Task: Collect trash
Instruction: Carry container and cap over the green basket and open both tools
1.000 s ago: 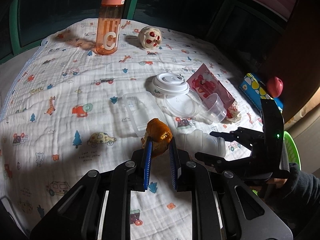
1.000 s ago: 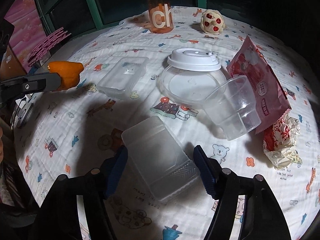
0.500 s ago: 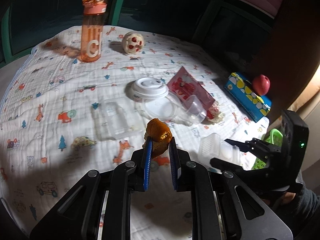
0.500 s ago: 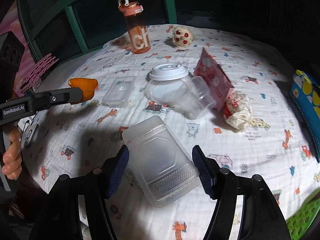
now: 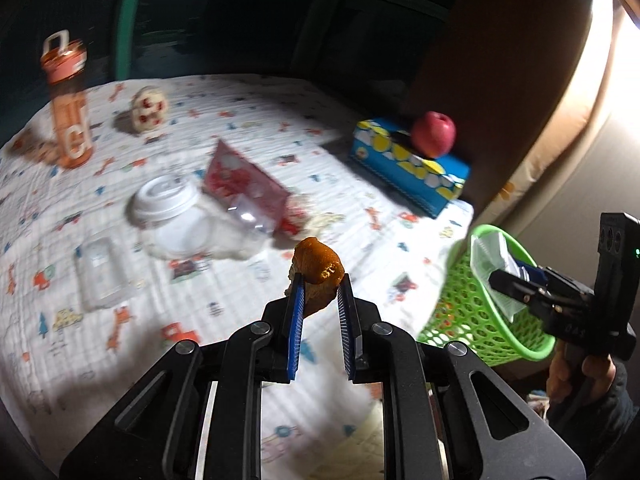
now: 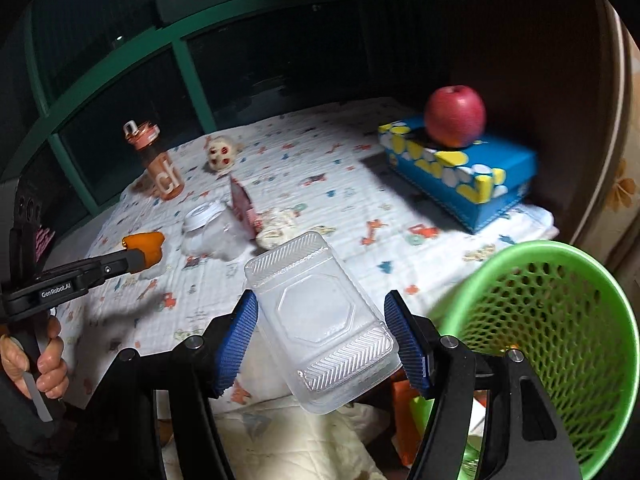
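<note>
Left wrist view: the left tool pinches an orange peel, probably mandarin, above the bed.

Right wrist view: the right tool clamps a clear plastic container beside the green basket; both items need carrying over its rim and releasing.

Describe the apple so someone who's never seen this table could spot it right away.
Look to the far right corner of the patterned tablecloth, where a blue box with yellow and white spots lies. The apple sits on top of that box. It is the only round, plain red thing there, and nothing else is perched on another object.
</note>
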The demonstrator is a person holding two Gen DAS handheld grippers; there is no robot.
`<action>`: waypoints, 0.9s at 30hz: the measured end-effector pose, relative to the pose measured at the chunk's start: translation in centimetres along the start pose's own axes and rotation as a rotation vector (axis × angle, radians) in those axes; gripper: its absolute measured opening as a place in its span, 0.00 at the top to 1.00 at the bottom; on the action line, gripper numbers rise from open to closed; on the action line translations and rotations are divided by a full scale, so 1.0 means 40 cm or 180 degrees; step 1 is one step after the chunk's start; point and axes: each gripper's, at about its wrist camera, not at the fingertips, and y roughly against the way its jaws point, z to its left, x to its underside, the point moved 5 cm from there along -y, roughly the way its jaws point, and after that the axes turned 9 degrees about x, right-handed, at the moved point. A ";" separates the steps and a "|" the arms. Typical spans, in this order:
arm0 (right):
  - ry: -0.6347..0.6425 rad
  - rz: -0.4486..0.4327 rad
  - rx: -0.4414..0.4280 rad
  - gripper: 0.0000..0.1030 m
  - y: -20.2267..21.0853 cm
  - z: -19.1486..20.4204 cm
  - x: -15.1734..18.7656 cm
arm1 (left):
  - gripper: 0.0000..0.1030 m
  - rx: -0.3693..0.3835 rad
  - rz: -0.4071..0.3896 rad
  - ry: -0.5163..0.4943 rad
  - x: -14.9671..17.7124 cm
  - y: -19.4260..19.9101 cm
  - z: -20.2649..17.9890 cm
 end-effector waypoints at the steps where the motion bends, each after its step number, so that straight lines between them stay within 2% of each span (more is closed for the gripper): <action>1: -0.0038 -0.0024 0.0093 0.39 0.011 -0.033 -0.001 | 0.85 0.0029 0.0016 -0.0044 -0.003 -0.011 -0.022; 6: -0.0286 -0.0031 0.0480 0.38 0.041 -0.203 0.011 | 0.85 0.0208 0.0099 -0.0230 -0.020 -0.060 -0.123; 12: -0.0508 0.0063 0.0760 0.38 0.022 -0.354 0.034 | 0.85 0.0327 0.0221 -0.0427 -0.025 -0.110 -0.218; 15: -0.0587 0.0091 0.0892 0.37 0.004 -0.403 0.037 | 0.85 0.0359 0.0271 -0.0526 -0.030 -0.131 -0.257; 17: -0.0678 0.0090 0.0923 0.30 -0.002 -0.429 0.041 | 0.85 0.0396 0.0303 -0.0573 -0.033 -0.145 -0.280; 27: -0.0908 -0.0006 0.1047 0.30 0.041 -0.507 0.061 | 0.85 0.0608 0.0478 -0.0820 -0.042 -0.228 -0.408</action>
